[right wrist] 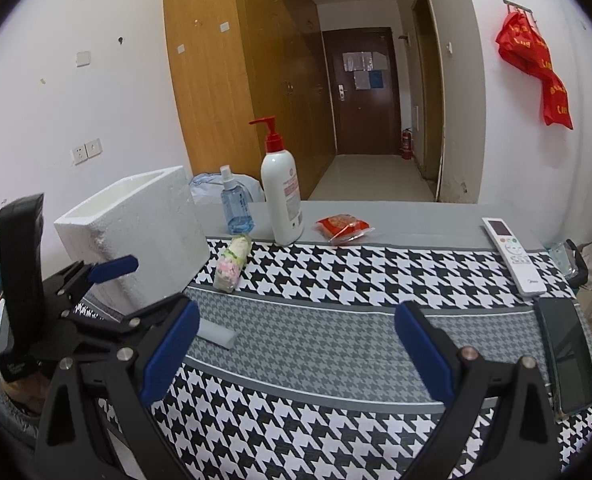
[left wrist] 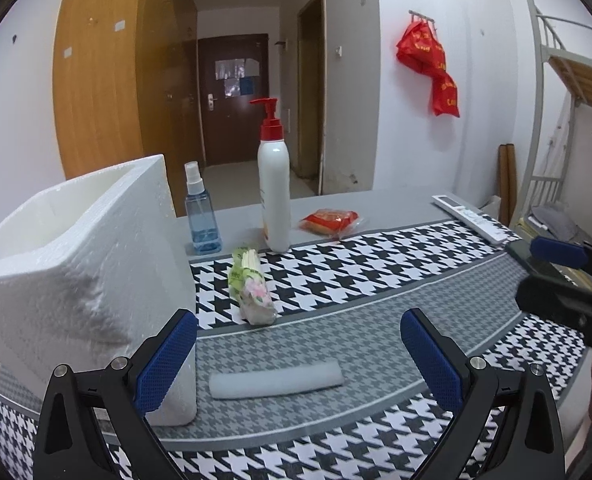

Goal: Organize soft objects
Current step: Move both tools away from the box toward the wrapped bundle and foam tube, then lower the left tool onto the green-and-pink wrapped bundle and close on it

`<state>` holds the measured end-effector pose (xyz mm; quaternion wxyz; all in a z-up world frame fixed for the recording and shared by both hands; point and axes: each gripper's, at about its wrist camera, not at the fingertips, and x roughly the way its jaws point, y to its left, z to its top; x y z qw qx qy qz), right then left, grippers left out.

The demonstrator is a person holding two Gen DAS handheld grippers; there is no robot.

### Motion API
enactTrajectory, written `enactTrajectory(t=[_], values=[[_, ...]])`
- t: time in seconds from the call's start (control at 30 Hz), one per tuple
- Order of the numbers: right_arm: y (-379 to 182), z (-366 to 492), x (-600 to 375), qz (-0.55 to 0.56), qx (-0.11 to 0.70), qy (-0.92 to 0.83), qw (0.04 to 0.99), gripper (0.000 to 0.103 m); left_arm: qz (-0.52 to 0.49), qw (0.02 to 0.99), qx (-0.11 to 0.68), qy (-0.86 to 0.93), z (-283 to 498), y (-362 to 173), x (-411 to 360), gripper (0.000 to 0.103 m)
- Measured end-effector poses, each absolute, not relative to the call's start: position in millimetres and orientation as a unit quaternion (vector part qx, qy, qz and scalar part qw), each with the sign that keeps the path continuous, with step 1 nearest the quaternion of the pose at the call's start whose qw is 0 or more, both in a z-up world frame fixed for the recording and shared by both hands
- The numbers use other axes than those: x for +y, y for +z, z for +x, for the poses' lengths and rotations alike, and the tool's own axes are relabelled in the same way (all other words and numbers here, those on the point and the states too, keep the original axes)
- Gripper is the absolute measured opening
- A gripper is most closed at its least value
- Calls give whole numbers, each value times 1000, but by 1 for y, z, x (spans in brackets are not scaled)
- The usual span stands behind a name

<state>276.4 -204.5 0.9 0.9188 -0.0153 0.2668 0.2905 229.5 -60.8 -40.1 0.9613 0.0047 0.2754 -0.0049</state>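
The left gripper (left wrist: 298,354) is hovering with its jaws spread wide and gripping nothing, above a white foam strip (left wrist: 276,380) lying flat on the houndstooth cloth (left wrist: 376,272), just beside the foam box (left wrist: 76,264). The right gripper (right wrist: 296,350) is also gaping, empty, over the cloth. A tissue pack (left wrist: 252,290) is lying near the lotion bottle (left wrist: 274,196), with a red snack packet (left wrist: 330,220) farther back

A foam box (left wrist: 76,276) stands at the table's (left wrist: 376,204) left. A foam strip (left wrist: 276,380) lies just right of its near corner, a tissue pack (left wrist: 252,292) farther back. Behind those stand a spray bottle (left wrist: 201,212) and, to its right, a pump bottle (left wrist: 274,196), then a snack packet (left wrist: 330,221). A remote (right wrist: 514,256) lies far right, with a phone (right wrist: 568,364) nearer.
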Motion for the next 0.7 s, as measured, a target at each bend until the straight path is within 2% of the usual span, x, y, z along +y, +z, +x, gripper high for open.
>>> enactTrajectory(t=[0.7], values=[[-14, 290, -210, -21, 287, 294, 911, 100, -1, 947, 321, 8, 282, -54, -70, 90]])
